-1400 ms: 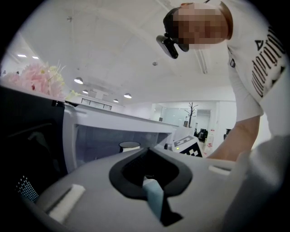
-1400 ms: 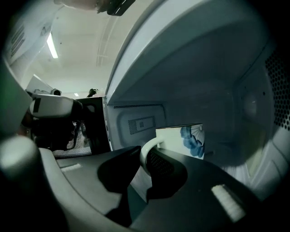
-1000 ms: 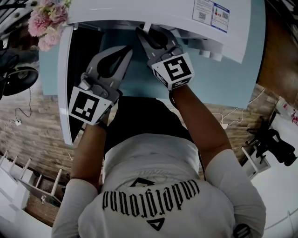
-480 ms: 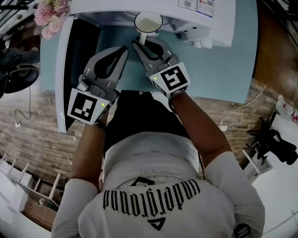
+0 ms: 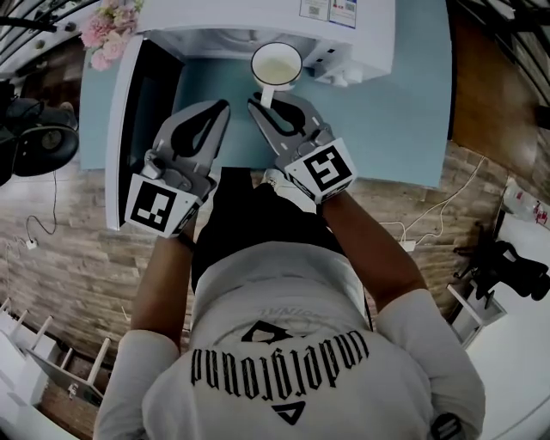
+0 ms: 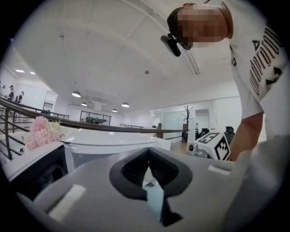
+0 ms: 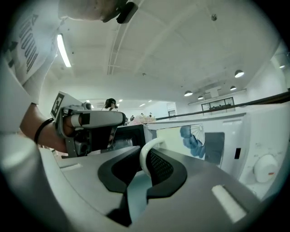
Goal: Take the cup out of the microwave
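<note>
One cup [image 5: 276, 64] in right gripper [image 5: 260, 100], outside microwave [image 5: 223, 15]

I see a glossy white cup [image 5: 275, 65], ceramic by the look, and a smooth, shiny microwave [image 5: 249, 17] at the far edge of the matt blue desk [image 5: 404, 112]. The left gripper [image 5: 222, 105] and right gripper [image 5: 254, 100] look like matt grey plastic. The floor [image 5: 69, 284] looks like wood planks.

Pink flowers [image 5: 107, 39], blue tabletop [image 5: 412, 112], wooden floor [image 5: 60, 258]
</note>
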A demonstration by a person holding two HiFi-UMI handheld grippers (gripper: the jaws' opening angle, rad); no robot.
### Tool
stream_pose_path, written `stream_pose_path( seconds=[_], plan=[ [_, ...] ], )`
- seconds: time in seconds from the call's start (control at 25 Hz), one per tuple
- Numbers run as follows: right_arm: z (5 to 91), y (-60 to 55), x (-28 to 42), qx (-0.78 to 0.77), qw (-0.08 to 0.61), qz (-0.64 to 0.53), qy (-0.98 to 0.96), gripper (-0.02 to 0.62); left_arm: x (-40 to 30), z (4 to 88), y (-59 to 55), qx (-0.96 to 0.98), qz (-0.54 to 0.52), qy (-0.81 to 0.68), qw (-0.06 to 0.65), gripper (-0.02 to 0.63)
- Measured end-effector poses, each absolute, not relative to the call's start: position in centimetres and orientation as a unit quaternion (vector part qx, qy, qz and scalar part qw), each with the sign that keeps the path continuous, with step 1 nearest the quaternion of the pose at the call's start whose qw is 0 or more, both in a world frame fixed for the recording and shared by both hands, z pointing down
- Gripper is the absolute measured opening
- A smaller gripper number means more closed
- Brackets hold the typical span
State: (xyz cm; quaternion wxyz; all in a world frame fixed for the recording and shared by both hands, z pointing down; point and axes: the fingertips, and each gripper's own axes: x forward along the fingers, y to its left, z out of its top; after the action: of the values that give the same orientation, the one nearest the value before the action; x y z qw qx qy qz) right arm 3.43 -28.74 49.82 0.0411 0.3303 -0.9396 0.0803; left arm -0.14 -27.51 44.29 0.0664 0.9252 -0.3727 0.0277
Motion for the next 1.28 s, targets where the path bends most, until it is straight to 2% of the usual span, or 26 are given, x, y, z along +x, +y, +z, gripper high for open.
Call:
stream_pose_path(
  seconds=[0.72, 1.0, 1.28],
  plan=[
    [33.0, -22.7, 10.1, 0.296, -0.019, 0.022, -0.955, 0.046, 4.9, 32.5, -21.8, 0.951, 0.012, -0.310, 0.016, 0.051],
    [30.0, -21.0, 12.2, 0.312, -0.018, 0.013, -0.950, 0.046, 4.1, 29.9, -20.9, 0.950, 0.008, -0.312, -0.023, 0.051],
    [28.5, -20.8, 12.7, 0.310, -0.025, 0.014, -0.950, 0.046, 2.9, 28.0, -20.0, 0.942, 0.021, -0.335, -0.015, 0.051]
  ],
)
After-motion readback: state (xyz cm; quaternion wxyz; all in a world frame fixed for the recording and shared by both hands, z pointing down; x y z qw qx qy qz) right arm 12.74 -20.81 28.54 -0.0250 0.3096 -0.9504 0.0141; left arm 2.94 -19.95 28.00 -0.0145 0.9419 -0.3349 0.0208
